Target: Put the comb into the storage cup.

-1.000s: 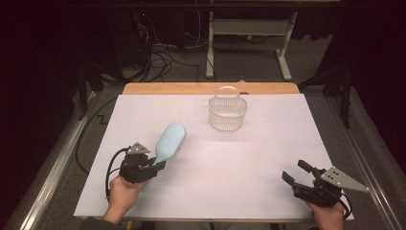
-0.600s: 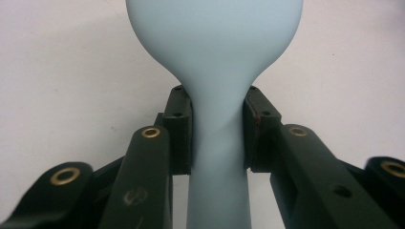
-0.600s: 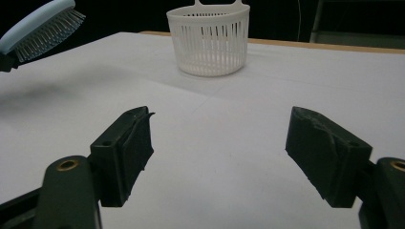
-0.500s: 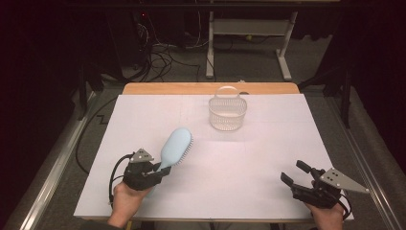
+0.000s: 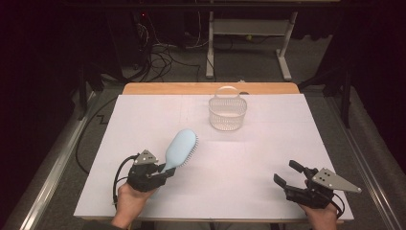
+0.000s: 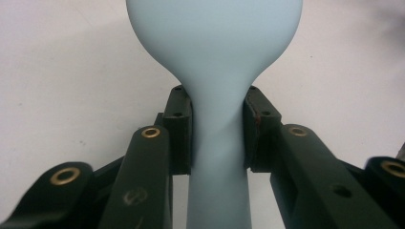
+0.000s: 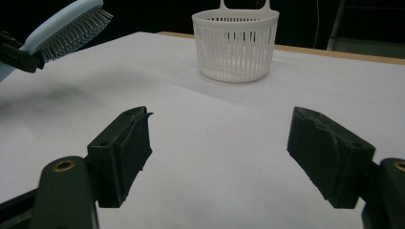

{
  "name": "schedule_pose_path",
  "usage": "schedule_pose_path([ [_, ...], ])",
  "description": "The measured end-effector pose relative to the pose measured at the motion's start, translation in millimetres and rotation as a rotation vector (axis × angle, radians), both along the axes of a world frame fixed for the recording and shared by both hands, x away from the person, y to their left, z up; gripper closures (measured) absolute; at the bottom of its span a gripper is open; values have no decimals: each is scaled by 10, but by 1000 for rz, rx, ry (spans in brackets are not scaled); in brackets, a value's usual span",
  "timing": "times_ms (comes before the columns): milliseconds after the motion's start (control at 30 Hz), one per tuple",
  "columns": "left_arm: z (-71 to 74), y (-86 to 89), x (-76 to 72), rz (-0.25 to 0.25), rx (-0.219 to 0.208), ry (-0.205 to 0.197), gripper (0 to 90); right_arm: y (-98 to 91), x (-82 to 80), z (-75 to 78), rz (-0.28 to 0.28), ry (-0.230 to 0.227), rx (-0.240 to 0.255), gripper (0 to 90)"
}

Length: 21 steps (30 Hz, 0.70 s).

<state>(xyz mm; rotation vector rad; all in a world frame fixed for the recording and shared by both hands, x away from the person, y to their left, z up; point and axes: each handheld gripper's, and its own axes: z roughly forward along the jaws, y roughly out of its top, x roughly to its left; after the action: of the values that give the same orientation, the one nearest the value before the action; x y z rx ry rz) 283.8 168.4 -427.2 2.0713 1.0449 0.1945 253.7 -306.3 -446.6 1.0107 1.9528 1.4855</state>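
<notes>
Left hand-held gripper (image 5: 160, 173) clamped on handle of pale blue plastic hairbrush (image 5: 181, 148); brush now nearer person, tilted up off white counter (image 5: 268, 153), bristles rightward. Right hand-held gripper (image 5: 293, 176) empty, jaws just opening wider. White slotted plastic basket (image 5: 228, 114) well beyond: likely drop target.

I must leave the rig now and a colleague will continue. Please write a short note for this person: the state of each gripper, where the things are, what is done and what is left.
Left gripper: shut on the handle of the light blue hairbrush, fingers pressing it from both sides. The brush is lifted off the table, head pointing toward the basket.
Right gripper: open, nothing between its fingers; its jaws have just been opening a little wider. It sits near the table's near right corner.
White basket: upright at the far middle of the white table, apparently nothing in it.
Done: brush picked up.
Left: probably carry the brush to the basket and put it in.
</notes>
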Motion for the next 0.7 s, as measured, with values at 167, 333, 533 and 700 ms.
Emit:
schedule_pose_path([
  [167,0,-50,-2,-8,0,-3,674,39,-3,10,5,-6,-7,216],
  [333,11,-84,6,-18,-3,-10,674,78,-3,17,24,-9,3,217],
  [533,23,-130,0,-26,-6,-17,673,180,-7,22,58,-6,-4,218],
  [700,21,-168,3,-35,-8,-18,673,243,6,25,78,-3,-7,222],
])
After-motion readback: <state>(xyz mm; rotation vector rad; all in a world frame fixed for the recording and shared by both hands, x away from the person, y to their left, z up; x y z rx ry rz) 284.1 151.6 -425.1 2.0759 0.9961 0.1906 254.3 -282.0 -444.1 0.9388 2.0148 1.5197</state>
